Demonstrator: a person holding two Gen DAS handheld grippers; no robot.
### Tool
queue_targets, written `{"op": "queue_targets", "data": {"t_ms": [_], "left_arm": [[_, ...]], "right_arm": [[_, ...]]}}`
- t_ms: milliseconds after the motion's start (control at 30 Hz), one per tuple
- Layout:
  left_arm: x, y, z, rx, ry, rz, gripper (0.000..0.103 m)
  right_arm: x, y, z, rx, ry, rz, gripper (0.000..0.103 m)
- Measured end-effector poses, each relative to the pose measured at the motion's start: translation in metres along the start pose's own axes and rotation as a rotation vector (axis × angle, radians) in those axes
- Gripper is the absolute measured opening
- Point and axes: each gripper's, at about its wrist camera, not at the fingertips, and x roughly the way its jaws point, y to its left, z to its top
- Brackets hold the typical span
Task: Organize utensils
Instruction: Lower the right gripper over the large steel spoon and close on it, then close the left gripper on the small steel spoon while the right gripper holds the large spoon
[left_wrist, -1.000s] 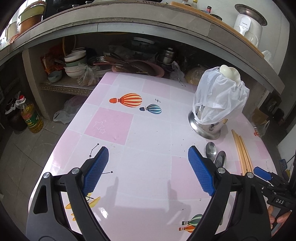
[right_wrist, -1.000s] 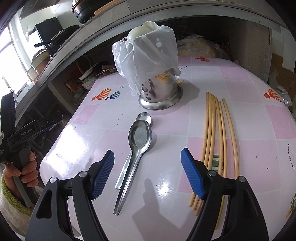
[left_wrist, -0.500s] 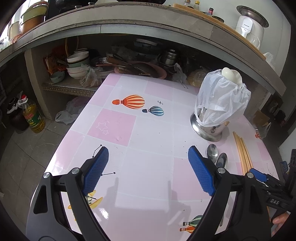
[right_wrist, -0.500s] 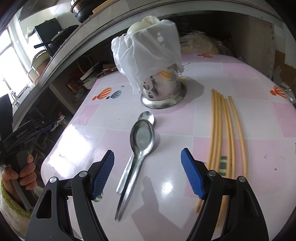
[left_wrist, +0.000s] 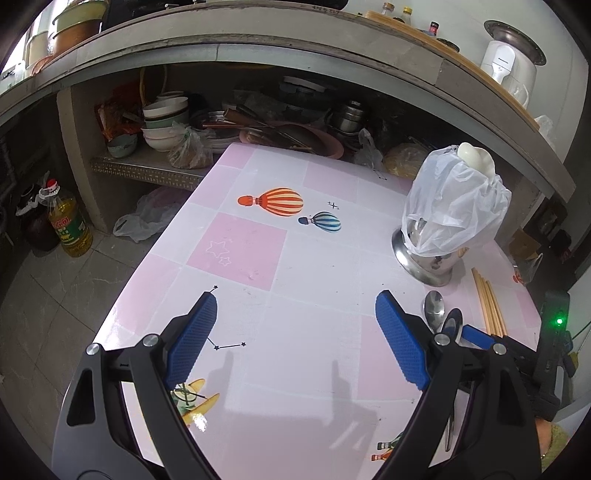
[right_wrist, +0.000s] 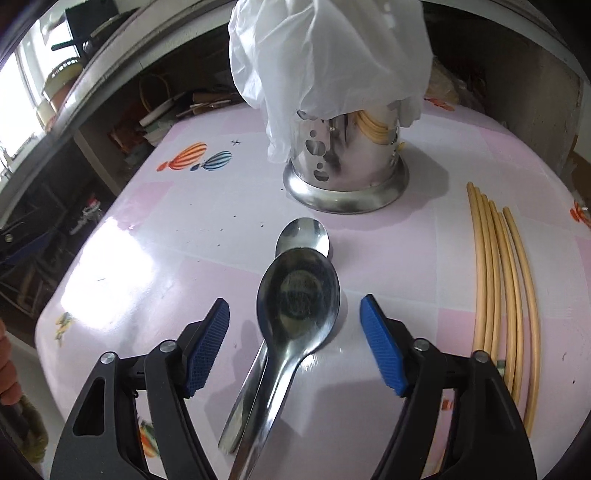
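now the open right gripper (right_wrist: 294, 343) straddles two glossy steel spoons (right_wrist: 295, 295).

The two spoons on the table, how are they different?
The big spoon has a wider, deeper bowl than the small spoon. The big spoon lies on top, partly covering the small spoon, whose bowl pokes out nearer the metal holder. The big spoon sits between the right gripper's open fingers; the small spoon's bowl lies past them. Both are shiny metal, bowls facing up.

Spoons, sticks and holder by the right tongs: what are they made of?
Spoons: polished metal, likely stainless, with mirror reflections. Sticks: pale yellow, smooth and matte; bamboo or plastic, unclear. Holder: shiny perforated steel, under a thin translucent white plastic bag.
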Motion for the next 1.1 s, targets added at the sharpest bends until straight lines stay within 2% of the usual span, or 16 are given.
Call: {"op": "queue_targets", "data": {"t_ms": [400, 767, 900, 1100], "left_arm": [[0.002, 0.000, 0.000, -0.009, 0.001, -0.002, 0.084], [-0.002, -0.001, -0.001, -0.008, -0.010, -0.003, 0.084], [-0.002, -0.006, -0.003, 0.004, -0.003, -0.012, 0.084], [0.009, -0.027, -0.007, 0.046, 0.027, -0.077, 0.084]], "right_arm": [[0.008, 0.001, 0.004, -0.001, -0.004, -0.056, 0.046], [-0.005, -0.018, -0.005, 0.046, -0.007, -0.021, 0.045], [-0.018, -0.026, -0.008, 0.048, -0.033, -0.017, 0.045], [-0.046, -0.041, -0.014, 0.036, -0.104, -0.047, 0.045]]}}
